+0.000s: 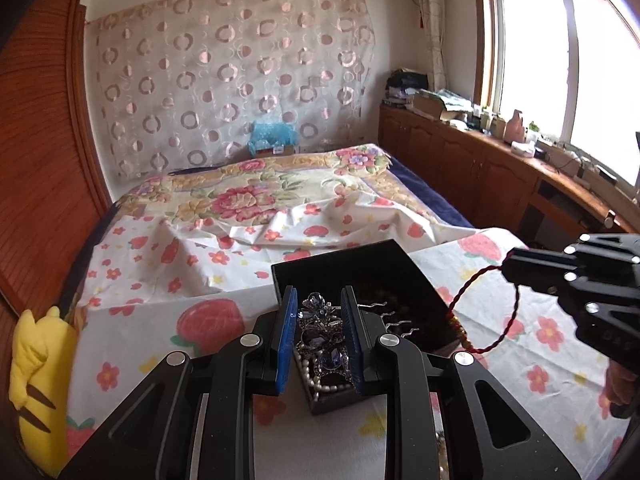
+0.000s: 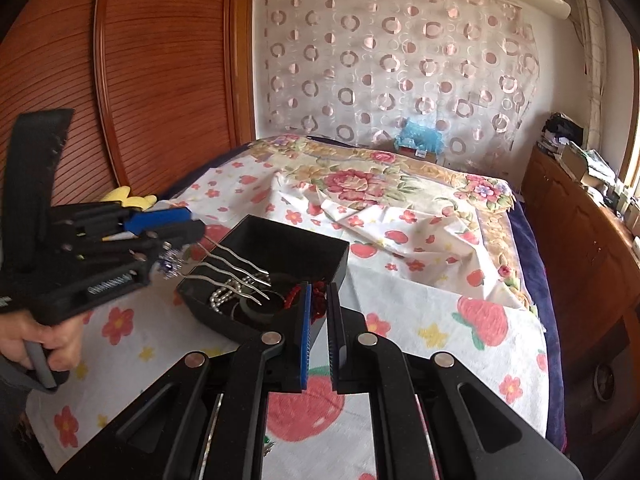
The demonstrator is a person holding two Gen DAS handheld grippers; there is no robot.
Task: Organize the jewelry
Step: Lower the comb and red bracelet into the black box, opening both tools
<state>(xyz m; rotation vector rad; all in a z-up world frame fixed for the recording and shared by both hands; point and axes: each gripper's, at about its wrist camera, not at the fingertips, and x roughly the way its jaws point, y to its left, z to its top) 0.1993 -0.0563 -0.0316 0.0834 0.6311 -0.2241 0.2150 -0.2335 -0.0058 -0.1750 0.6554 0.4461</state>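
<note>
A black open jewelry box (image 1: pixel 340 266) (image 2: pixel 288 240) sits on the strawberry-print sheet (image 1: pixel 160 280). My left gripper (image 1: pixel 318 300) (image 2: pixel 176 258) is shut on a purple rhinestone hair comb (image 1: pixel 320 328); its silver wavy prongs (image 2: pixel 236 266) reach over the box. My right gripper (image 2: pixel 318 294) (image 1: pixel 505 268) is shut on a red braided cord bracelet (image 1: pixel 496 312), which hangs over the box's right side; red beads (image 2: pixel 316 292) show between its fingers. A pearl strand (image 2: pixel 224 296) (image 1: pixel 320 384) lies inside the box.
A yellow plush toy (image 1: pixel 36 380) lies at the bed's left edge by the wooden wardrobe (image 1: pixel 36 160). A floral quilt (image 1: pixel 256 188) covers the far bed. Wooden cabinets (image 1: pixel 480 168) with clutter stand at the right under the window.
</note>
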